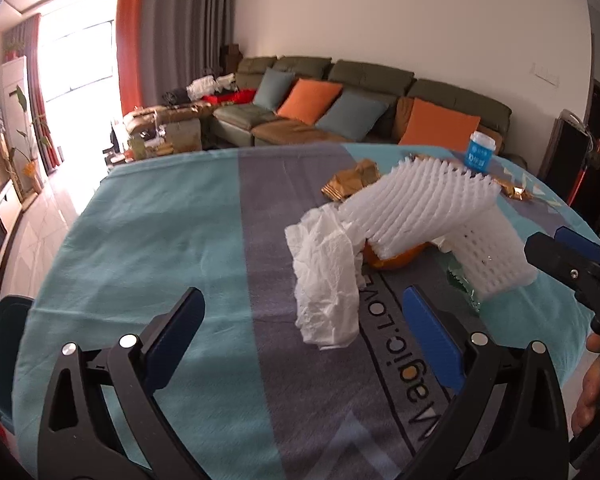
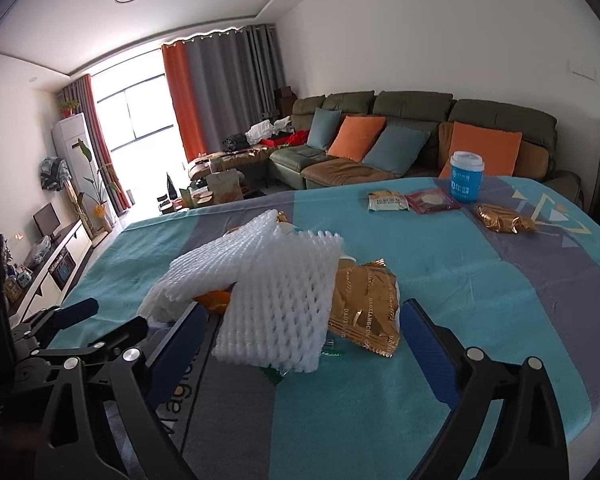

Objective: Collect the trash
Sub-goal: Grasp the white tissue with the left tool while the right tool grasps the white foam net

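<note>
The left gripper (image 1: 300,344) hangs nearest, fingers wide apart and empty, with the crumpled tissue (image 1: 327,276) just ahead on the worktop (image 1: 148,232). The right gripper (image 2: 300,340) is also spread and empty, facing the white foam net (image 2: 276,304) and the gold wrapper (image 2: 364,312) under it. To do this well, I think each should go low and pinch one soft piece in the middle. Something orange (image 1: 392,258) hides under the net; I cannot tell what. No bin shows clearly.

Foam fruit nets (image 2: 268,296) are piled on tablecloth (image 2: 480,280), w/ wrapper (image 2: 366,308) just right; crumpled tissue (image 1: 326,280) is found left; cup (image 2: 466,176) behind.
</note>
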`<state>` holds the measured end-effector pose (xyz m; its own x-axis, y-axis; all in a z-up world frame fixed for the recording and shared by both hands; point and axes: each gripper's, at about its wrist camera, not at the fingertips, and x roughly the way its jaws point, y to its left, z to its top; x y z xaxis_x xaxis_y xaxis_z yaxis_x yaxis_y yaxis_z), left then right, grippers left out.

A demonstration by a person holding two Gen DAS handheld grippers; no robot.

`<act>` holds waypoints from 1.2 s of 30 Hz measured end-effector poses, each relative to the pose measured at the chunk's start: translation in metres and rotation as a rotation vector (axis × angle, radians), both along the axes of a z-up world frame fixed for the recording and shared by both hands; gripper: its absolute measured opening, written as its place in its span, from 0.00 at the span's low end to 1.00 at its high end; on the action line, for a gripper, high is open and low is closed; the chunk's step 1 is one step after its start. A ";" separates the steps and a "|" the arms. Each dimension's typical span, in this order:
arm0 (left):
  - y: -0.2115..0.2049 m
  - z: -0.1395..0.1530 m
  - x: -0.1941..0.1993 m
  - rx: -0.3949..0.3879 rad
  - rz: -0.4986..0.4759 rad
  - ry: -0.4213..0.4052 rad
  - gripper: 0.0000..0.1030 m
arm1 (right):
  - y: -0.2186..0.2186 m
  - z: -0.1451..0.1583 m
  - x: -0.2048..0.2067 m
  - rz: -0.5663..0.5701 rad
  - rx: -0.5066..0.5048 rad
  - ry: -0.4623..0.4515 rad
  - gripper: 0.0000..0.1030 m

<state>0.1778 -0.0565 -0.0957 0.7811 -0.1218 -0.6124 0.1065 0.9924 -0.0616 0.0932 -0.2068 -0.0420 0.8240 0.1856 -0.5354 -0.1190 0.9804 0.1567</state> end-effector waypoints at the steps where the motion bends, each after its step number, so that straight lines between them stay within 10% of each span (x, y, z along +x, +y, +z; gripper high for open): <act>1: 0.000 -0.002 0.004 -0.002 0.000 0.010 0.87 | 0.000 -0.001 0.001 0.000 0.001 0.004 0.90; 17: 0.000 -0.022 0.023 -0.065 -0.054 0.092 0.09 | 0.003 -0.013 0.014 0.049 0.024 0.065 0.74; 36: 0.011 -0.007 -0.004 -0.081 -0.033 -0.017 0.06 | 0.000 -0.013 0.014 0.060 0.097 0.103 0.10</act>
